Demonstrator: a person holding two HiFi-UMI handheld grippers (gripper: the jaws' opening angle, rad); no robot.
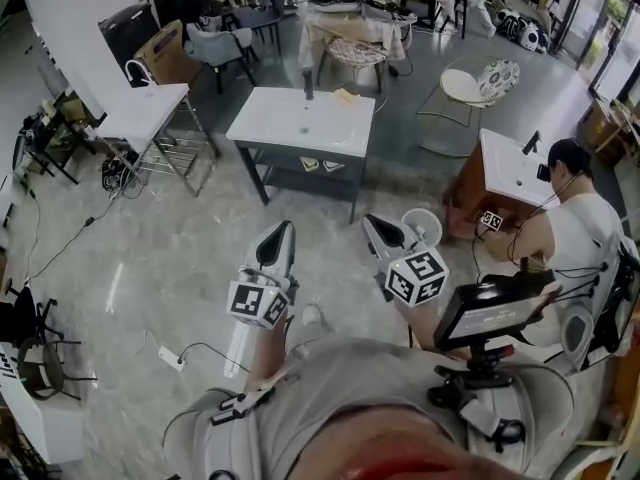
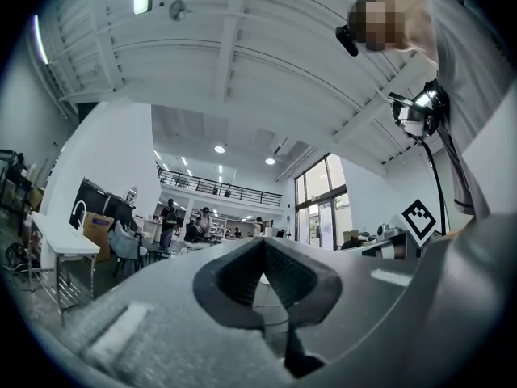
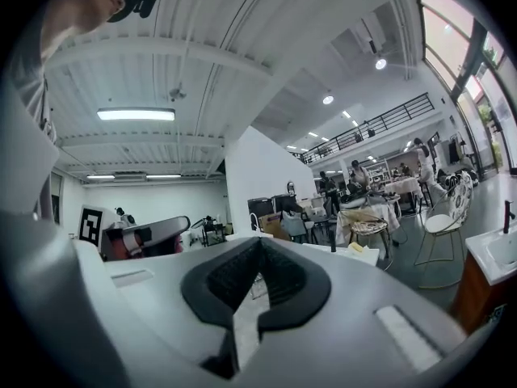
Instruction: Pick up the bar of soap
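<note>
The bar of soap (image 1: 345, 95) is a small yellowish block on the white sink-top table (image 1: 290, 123), right of a dark faucet (image 1: 308, 86). The table stands well ahead of me across the floor. In the right gripper view the soap (image 3: 355, 247) shows on the same table's edge. My left gripper (image 1: 285, 228) and right gripper (image 1: 371, 222) hang side by side in mid-air above the floor, short of the table, pointing toward it. On both, the jaws are shut tip to tip with nothing between them, as the left gripper (image 2: 262, 242) and right gripper (image 3: 258, 242) show in their own views.
A second white table (image 1: 145, 108) stands at the left by a wire rack. A wooden vanity with a basin (image 1: 515, 168) and a seated person (image 1: 580, 223) are at the right. A round white chair (image 1: 465, 86), a power strip (image 1: 170, 358) and cables lie around.
</note>
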